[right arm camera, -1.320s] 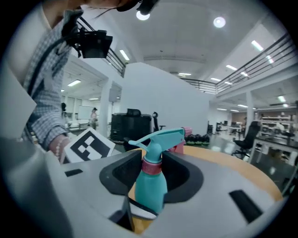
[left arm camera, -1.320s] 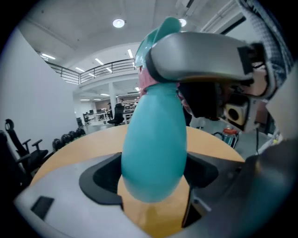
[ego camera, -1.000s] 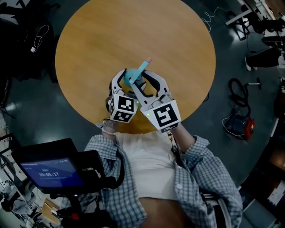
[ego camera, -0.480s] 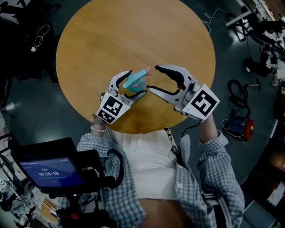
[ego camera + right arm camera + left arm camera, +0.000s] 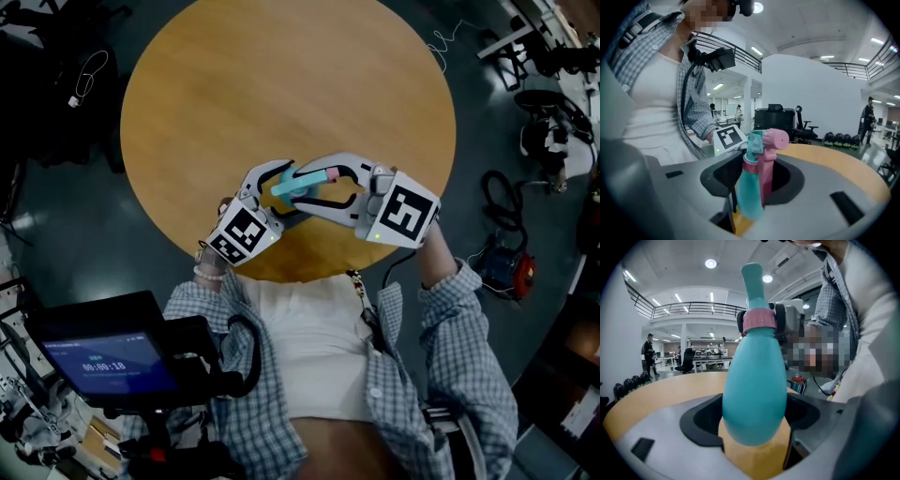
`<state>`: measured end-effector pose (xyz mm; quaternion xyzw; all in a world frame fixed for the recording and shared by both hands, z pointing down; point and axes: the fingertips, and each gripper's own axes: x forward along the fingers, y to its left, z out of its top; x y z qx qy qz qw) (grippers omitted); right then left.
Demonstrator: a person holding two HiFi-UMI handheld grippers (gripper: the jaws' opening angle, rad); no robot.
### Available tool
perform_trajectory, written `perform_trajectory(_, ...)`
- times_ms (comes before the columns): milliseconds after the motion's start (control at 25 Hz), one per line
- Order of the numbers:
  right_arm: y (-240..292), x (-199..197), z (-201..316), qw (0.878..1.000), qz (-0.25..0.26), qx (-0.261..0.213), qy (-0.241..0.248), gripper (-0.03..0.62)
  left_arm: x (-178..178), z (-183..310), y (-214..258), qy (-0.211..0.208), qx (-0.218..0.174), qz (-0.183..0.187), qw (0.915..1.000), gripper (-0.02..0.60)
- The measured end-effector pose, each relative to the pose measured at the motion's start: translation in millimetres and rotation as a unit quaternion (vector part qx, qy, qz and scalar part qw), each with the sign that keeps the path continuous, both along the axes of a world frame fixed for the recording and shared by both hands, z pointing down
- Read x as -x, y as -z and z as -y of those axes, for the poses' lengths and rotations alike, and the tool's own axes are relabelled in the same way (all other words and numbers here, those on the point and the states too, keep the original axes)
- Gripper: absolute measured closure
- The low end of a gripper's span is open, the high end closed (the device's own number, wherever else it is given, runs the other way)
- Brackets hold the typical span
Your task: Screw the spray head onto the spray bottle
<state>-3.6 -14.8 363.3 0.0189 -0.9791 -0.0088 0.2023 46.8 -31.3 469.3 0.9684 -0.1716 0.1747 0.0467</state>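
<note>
Fingers (image 5: 257,174) of the left gripper (image 5: 283,190) clamp the teal spray bottle (image 5: 289,186) by its belly in head view, over the near edge of the round worktop (image 5: 281,75). The bottle lies almost level, neck toward the right gripper (image 5: 313,184), whose fingers have just been closing and now pinch the pink spray head (image 5: 330,175). Left gripper view: bottle fat, smooth, egg-shaped, wedged between both fingers, pink collar (image 5: 759,320) above. Right gripper view: head straight ahead between narrowed fingers, pink trigger (image 5: 766,180) lying along the teal neck. Likely next twist runs about the bottle's long axis; right hand is nearer the head.
</note>
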Motion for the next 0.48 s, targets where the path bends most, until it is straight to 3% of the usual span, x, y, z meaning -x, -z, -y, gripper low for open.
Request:
perform_trajectory(120, -6.3, 0.5, 14.6, 0.996, -0.011, -0.028, -0.081, 0.468, 10.8, 16.9, -12.1, 0.071, -0.007, 0.022, 0.9972, 0.172)
perform_trajectory(240, -7.5, 1.8, 33.9, 0.979, 0.005, -0.039, -0.199, 0.468, 21.0, 37.0, -14.2, 0.152, -0.016, 0.039, 0.9874, 0.173)
perform_trajectory(360, -5.6, -1.4, 48.4, 0.943, 0.051, -0.029, -0.326, 0.468, 26.3, 50.4, -12.7, 0.213, -0.026, 0.055, 0.9752, 0.173)
perform_trajectory(480, -10.8, -6.5, 53.9, 0.906, 0.078, -0.004, -0.417, 0.468, 30.4, 56.1, -16.2, 0.246, -0.034, 0.084, 0.9651, 0.173)
